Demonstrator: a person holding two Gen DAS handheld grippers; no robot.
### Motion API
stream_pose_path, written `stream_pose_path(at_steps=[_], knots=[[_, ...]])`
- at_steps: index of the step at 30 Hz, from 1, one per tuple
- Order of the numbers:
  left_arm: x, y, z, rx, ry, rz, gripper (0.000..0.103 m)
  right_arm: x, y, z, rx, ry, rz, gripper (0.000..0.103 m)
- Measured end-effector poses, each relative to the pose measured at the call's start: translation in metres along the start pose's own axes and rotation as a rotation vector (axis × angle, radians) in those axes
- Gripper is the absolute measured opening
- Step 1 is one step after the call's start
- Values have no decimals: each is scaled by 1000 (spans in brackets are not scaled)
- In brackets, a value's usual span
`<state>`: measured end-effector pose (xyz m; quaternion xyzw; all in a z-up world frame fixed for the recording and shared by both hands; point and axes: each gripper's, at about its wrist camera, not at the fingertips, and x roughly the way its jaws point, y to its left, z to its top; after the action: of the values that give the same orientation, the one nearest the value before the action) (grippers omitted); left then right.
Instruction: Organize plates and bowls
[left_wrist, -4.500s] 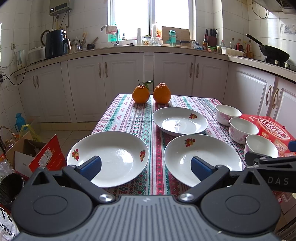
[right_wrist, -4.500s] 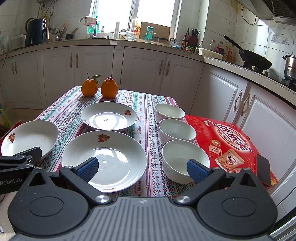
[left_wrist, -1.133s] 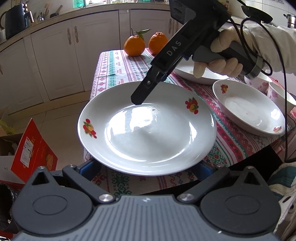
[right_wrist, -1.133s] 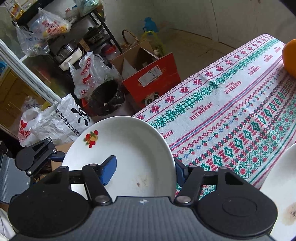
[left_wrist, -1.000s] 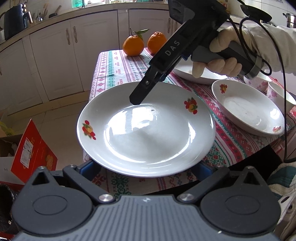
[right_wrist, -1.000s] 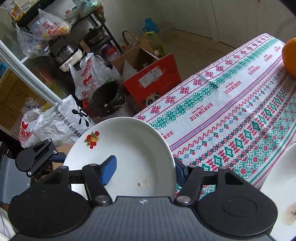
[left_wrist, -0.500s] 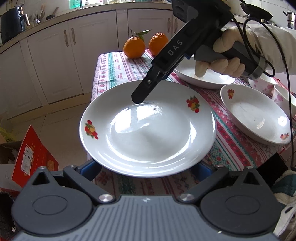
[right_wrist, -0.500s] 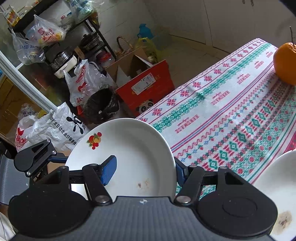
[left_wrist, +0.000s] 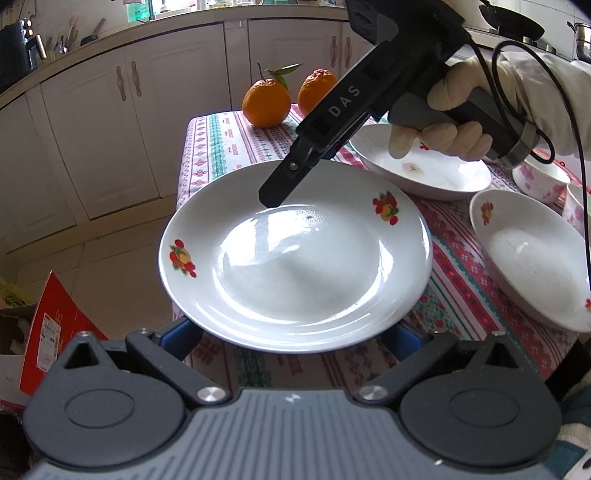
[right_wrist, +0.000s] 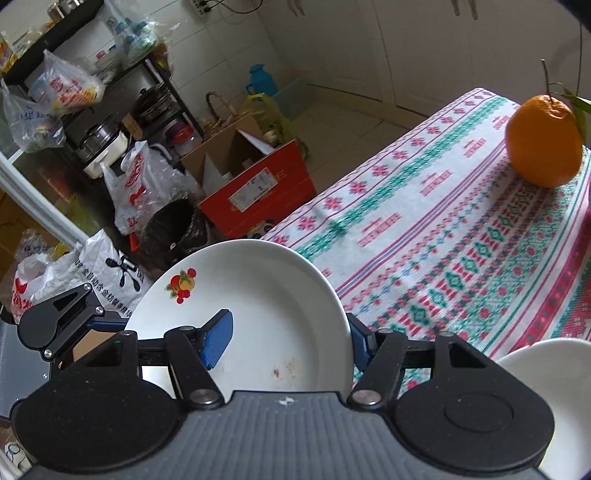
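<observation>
Fingers (right_wrist: 218, 339) pinching plate (right_wrist: 258, 314) rim show only from right wrist.

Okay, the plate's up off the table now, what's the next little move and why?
Probably carry the plate right over the near empty plate and lower it to stack: the right gripper pinches its rim, and it hangs past the table edge.

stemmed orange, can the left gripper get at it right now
Probably not: the left gripper is under the plate, the right gripper clamps its far rim and crosses the way to the stemmed orange.
</observation>
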<state>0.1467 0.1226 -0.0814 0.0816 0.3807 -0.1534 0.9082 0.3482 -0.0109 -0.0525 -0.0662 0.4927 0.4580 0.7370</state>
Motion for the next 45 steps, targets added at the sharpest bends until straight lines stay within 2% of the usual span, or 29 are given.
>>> stream_pose_path(at_steps=[10, 19, 22, 24, 26, 31, 38, 45], knots=[[11, 1, 8, 19, -3, 13, 101, 4, -17, 5, 32, -23, -14, 70], [11, 0, 6, 33, -3, 19, 101, 4, -16, 6, 21, -28, -25, 71], [11, -1, 6, 35, -6, 22, 101, 5, -14, 5, 19, -26, -19, 78], [10, -1, 6, 33, -7, 21, 101, 4, -10, 5, 13, -29, -18, 92], [8, 1, 5, 23, -7, 19, 102, 1, -5, 5, -6, -36, -37, 100], [-3, 0, -1, 6, -4, 23, 102, -14, 7, 2, -38, -57, -79, 103], [-25, -12, -10, -12, -13, 1, 102, -53, 29, -21, -40, -108, -119, 103], [-42, -33, -12, -15, -39, -4, 102, -91, 53, -64, -13, -158, -168, 103]])
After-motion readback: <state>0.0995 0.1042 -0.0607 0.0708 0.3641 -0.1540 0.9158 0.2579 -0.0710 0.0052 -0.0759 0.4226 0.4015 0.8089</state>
